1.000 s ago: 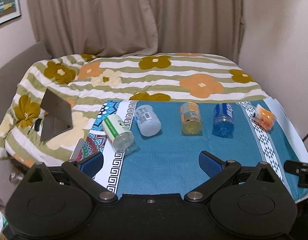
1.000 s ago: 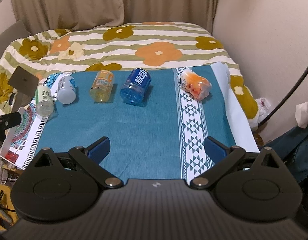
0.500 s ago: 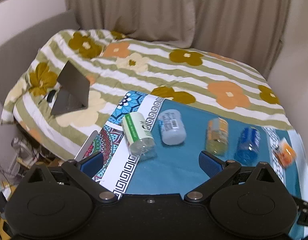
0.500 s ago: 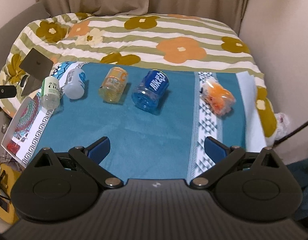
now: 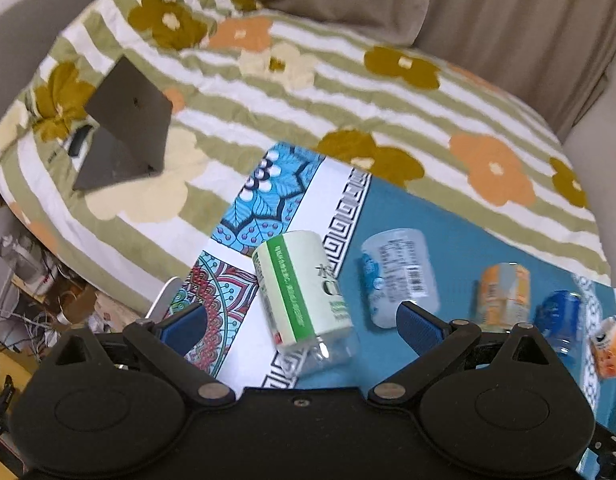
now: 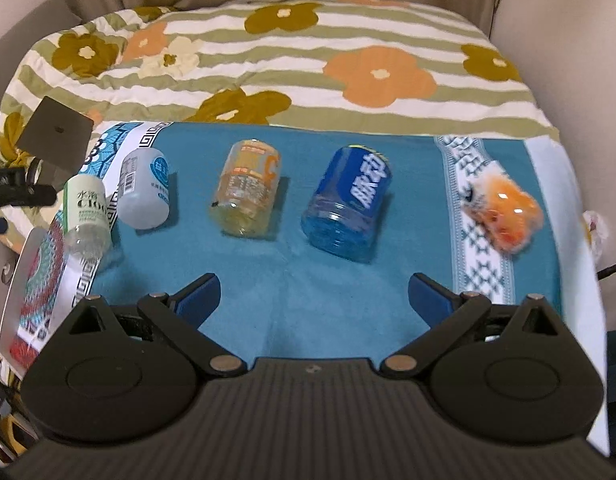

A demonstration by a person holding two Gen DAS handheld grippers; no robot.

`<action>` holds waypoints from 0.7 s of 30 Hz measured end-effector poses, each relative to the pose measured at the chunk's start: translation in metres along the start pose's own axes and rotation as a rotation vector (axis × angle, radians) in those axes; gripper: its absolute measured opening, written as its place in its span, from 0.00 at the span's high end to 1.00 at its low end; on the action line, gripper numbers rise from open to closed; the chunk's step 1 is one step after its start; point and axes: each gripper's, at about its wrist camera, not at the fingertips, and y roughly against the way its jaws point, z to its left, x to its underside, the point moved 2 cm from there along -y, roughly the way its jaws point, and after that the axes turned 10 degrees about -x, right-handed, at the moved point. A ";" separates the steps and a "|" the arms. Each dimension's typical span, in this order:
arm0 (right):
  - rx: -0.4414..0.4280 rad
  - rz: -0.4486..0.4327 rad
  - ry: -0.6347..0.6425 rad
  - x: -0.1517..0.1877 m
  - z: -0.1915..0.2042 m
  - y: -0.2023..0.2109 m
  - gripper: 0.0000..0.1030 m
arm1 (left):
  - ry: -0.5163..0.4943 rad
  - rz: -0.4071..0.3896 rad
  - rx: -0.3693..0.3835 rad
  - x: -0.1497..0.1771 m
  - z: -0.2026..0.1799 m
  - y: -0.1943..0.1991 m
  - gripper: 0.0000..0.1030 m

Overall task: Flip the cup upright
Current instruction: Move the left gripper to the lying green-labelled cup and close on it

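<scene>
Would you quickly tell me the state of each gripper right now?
Left gripper: open, holding nothing, fingers either side of the green-labelled cup.
Right gripper: open, holding nothing.

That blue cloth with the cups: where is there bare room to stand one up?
The near strip of the blue cloth, between the cups and the right gripper, is bare. The far row is crowded: green-label cup, white cup, yellow cup, blue cup, orange cup.

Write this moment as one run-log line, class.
left gripper: open, over green-labelled clear plastic cup lying sideways | right gripper: open, empty | step: pre-grasp | cup: not upright
</scene>
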 end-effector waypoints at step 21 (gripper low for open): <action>0.031 0.183 -0.008 -0.016 0.033 -0.080 0.00 | 0.025 0.213 0.093 -0.008 -0.001 -0.084 0.30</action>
